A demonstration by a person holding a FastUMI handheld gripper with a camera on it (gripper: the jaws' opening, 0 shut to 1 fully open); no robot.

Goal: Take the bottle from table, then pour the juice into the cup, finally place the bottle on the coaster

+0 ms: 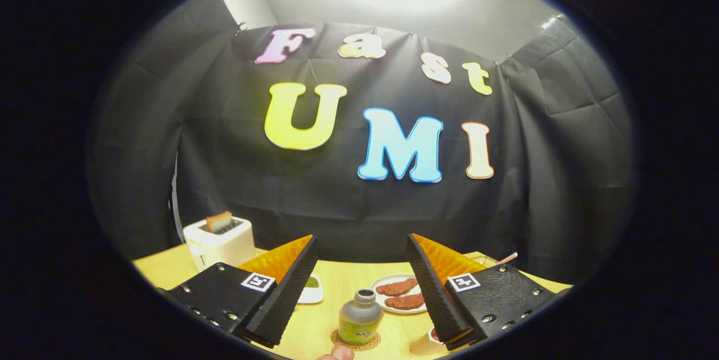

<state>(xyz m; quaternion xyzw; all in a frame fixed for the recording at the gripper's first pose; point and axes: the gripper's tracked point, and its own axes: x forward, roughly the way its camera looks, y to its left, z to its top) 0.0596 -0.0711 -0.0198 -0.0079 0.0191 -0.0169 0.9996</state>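
Here the gripper (pixel 362 247) has its jaws spread wide with nothing held; the fingers (pixel 281 298) reach forward over a yellow wooden table (pixel 337 281). Each finger mount carries a small square black-and-white marker tag (pixel 258 281); the pattern on it is not readable as text.

Between the fingers, low and near, the bottle (pixel 359 320) stands upright on a round coaster (pixel 355 342), touching neither finger. Cap grey, body greyish with a green-yellow label; the print on the label is too small to read. A fingertip of a person (pixel 337 353) shows just in front of the coaster.

Beside the right finger's base sits a cup (pixel 428 343), partly hidden by that finger; contents cannot be told.

Further ahead, a white plate (pixel 387 299) with two reddish-brown slices (pixel 401 294) lies just beyond the bottle, its right part covered by the right finger. A small white dish (pixel 312 291) with something green peeks from behind the left finger.

Far left at the table's back edge, a white toaster (pixel 220 242) holds one slice of toast (pixel 218 220). Behind it hangs the black cloth wall (pixel 224 180)
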